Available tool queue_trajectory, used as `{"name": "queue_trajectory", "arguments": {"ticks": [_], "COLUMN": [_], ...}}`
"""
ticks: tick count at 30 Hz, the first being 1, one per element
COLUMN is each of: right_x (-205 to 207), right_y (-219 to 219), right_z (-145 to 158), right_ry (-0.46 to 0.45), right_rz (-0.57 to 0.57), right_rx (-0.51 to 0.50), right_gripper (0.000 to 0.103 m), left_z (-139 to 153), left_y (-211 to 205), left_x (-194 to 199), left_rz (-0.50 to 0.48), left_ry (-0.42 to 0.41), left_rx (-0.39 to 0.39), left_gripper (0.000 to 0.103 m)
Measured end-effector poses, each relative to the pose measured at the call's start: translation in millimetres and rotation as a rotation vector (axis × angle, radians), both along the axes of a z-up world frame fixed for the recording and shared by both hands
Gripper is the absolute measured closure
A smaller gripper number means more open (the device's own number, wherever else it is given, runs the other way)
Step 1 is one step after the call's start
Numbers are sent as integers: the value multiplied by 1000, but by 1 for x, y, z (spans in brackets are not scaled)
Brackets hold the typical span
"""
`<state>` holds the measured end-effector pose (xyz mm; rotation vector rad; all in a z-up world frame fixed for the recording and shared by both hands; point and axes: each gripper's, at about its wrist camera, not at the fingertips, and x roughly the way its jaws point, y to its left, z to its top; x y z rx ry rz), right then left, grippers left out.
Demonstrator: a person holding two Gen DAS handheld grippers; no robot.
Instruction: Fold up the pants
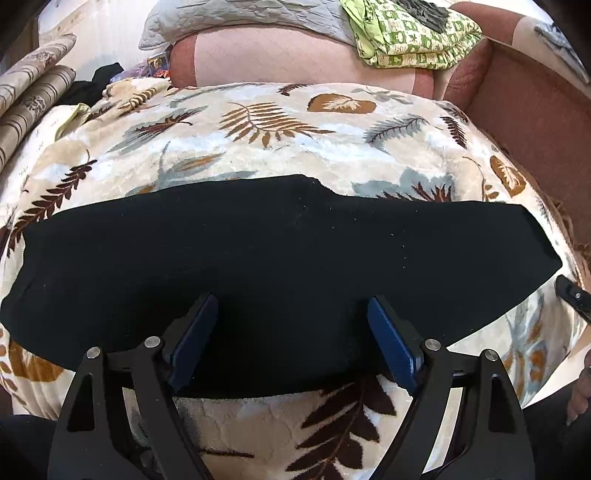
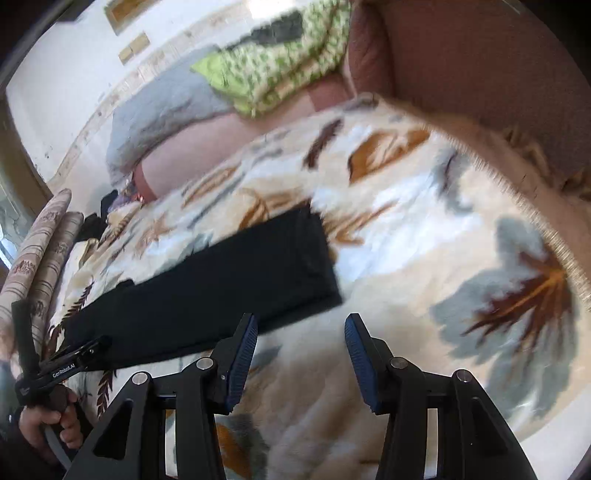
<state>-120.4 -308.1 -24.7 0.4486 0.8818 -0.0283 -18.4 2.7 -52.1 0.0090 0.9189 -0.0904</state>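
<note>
Both the left gripper (image 1: 291,332) and the right gripper (image 2: 301,354) are hanging wide open and empty: the left over the folded black fabric pants (image 1: 280,251), the right beside them.

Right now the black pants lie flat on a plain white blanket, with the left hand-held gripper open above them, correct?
Not plain white. The left wrist view shows the blanket printed with brown and grey leaves. The black pants do lie flat on it, and the left hand-held gripper is open above them.

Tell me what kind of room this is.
Probably a living room or bedroom at home: a leaf-print blanket covers a pink sofa, with folded bedding piled on it and black pants laid flat.
</note>
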Motion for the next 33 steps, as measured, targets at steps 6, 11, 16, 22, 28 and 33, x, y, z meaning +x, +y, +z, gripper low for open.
{"name": "queue_trajectory", "arguments": {"ticks": [6, 11, 16, 22, 28, 33], "right_x": [7, 5, 7, 14, 16, 13], "right_y": [5, -8, -19, -23, -21, -21], "right_z": [-8, -15, -22, -23, -21, -23], "right_ry": [-20, -53, -76, -104, -137, -127], "right_rz": [17, -50, -115, -156, -165, -169], "right_rx": [95, 271, 408, 454, 432, 391], "right_gripper": [51, 42, 42, 42, 47, 59], "left_z": [-1, -1, -1, -1, -2, -2], "left_y": [-1, 0, -1, -1, -2, -1], "left_x": [-1, -1, -2, -2, -1, -1], "left_rz": [-1, -2, -1, 0, 0, 0], "left_ry": [-3, -3, -3, -5, -4, -5], "left_rx": [7, 8, 7, 15, 10, 12], "left_gripper": [19, 19, 19, 19, 19, 18]}}
